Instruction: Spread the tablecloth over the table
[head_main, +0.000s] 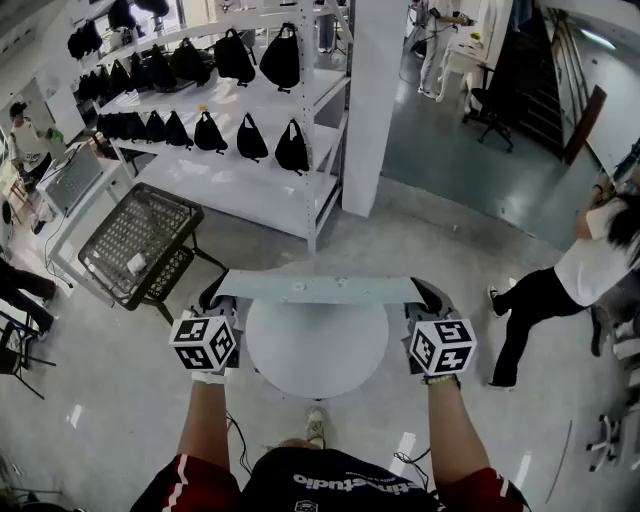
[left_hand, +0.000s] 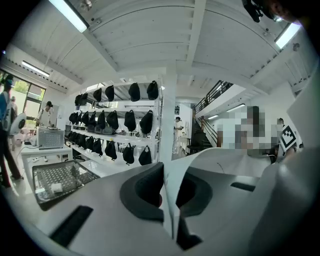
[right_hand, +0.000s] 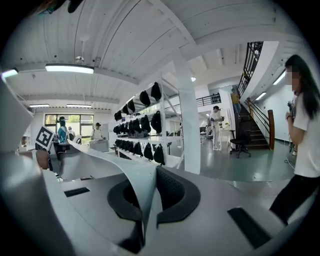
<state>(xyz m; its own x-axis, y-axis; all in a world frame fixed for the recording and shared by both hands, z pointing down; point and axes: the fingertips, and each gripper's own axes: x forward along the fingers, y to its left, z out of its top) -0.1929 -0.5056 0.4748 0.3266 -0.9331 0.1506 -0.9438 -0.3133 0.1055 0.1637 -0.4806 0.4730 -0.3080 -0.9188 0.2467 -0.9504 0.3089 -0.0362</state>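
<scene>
1. The tablecloth (head_main: 318, 288) is held in the air as a stretched band between my two grippers, over the far side of the round table (head_main: 317, 352). The table top is not yet covered.
2. My left gripper (head_main: 213, 294) pinches one end of the cloth with its jaws pressed on it. My right gripper (head_main: 430, 296) pinches the other end in the same way.
3. I judge that the gripping and stretching are done. What is left is to lay the cloth over the top and let go.

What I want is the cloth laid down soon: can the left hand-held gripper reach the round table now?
Probably yes: the table lies close below the left hand-held gripper, nothing between, though it is shut on the tablecloth.
</scene>
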